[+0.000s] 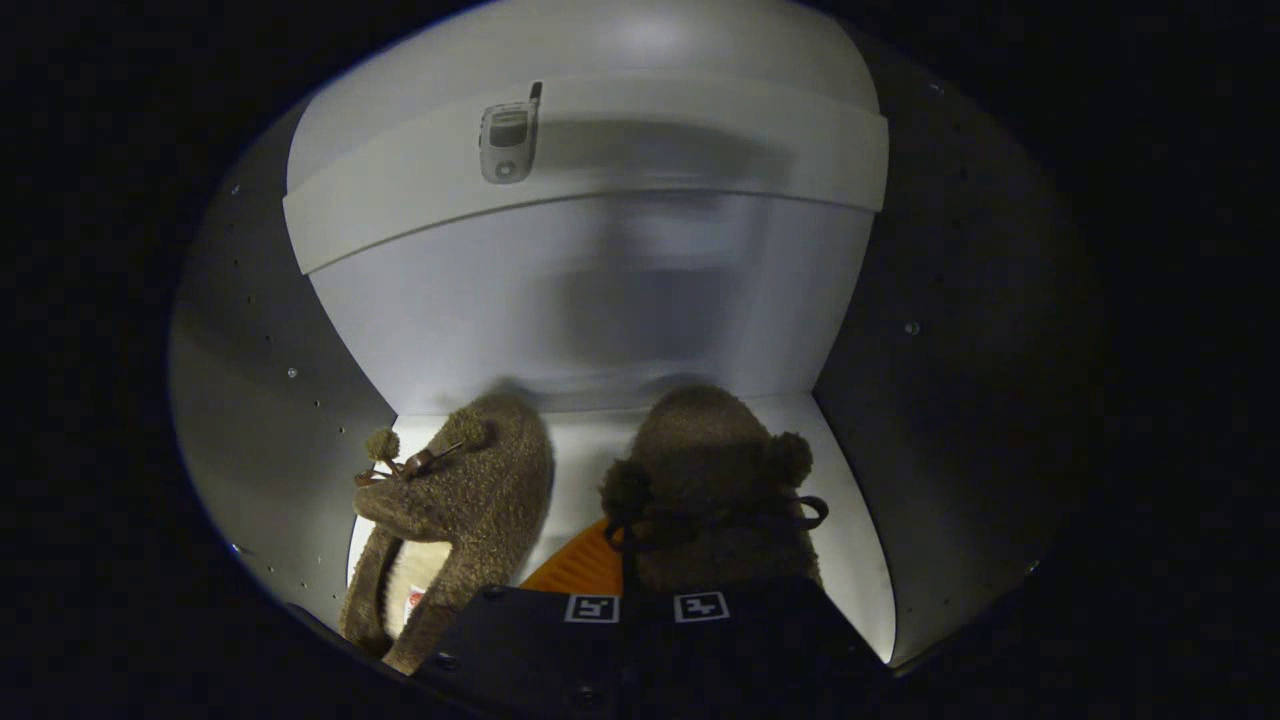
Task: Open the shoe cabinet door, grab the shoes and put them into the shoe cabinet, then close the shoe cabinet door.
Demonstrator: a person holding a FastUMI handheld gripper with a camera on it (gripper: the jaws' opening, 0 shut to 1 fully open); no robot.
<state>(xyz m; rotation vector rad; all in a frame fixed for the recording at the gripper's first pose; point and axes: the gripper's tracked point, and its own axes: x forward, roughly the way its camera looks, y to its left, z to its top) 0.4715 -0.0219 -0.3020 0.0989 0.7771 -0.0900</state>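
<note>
Right now your claw sits inside the shoe cabinet, its fingers drawn close together with 2 square markers side by side; whether they pinch anything you cannot tell. Just ahead of the claw, a fuzzy brown slipper with dark laces and pompoms stands on the white shelf floor. A second slipper lies ahead and left of the claw, cream lining showing. Beyond both, a flip phone rests on the upper shelf.

We're inside the shoe cabinet: tongs pinched on the right slipper, left slipper alongside.
</note>
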